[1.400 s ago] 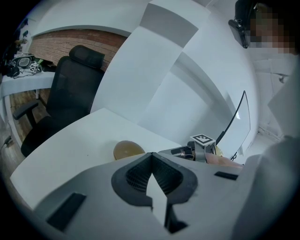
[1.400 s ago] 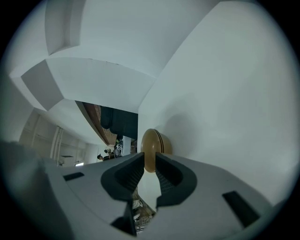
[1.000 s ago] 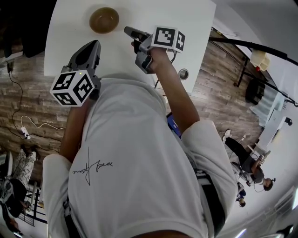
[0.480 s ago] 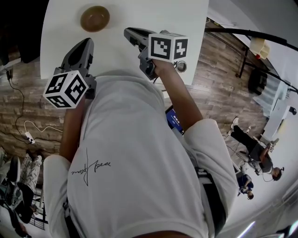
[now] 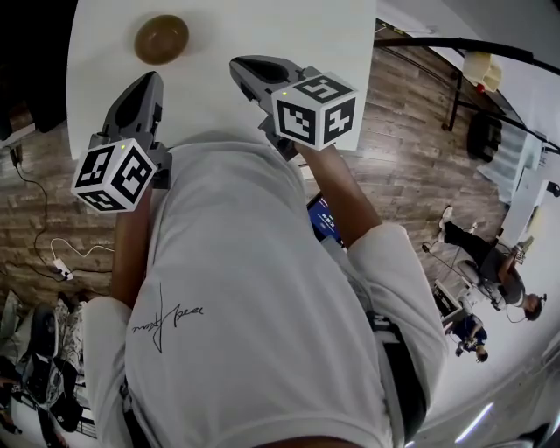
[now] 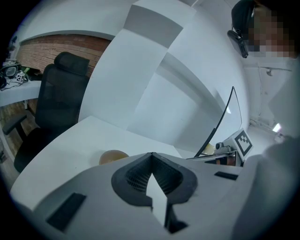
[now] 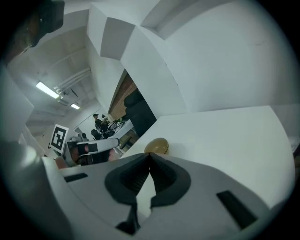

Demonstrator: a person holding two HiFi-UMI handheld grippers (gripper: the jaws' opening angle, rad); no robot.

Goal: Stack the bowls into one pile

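Table (image 5: 262, 26), bowl (image 5: 161, 38), left tongs (image 6: 151, 158) and right tongs (image 7: 149, 158) closed, empty

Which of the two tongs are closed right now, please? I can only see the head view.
Observer: The left gripper has its tongs closed, tips together, with nothing between them.
Operator: Thank you. And the right one?
Observer: The right gripper is closed and empty too.
Operator: Does anything stand beside the table?
Observer: Yes, the left gripper view shows a black office chair next to the table.
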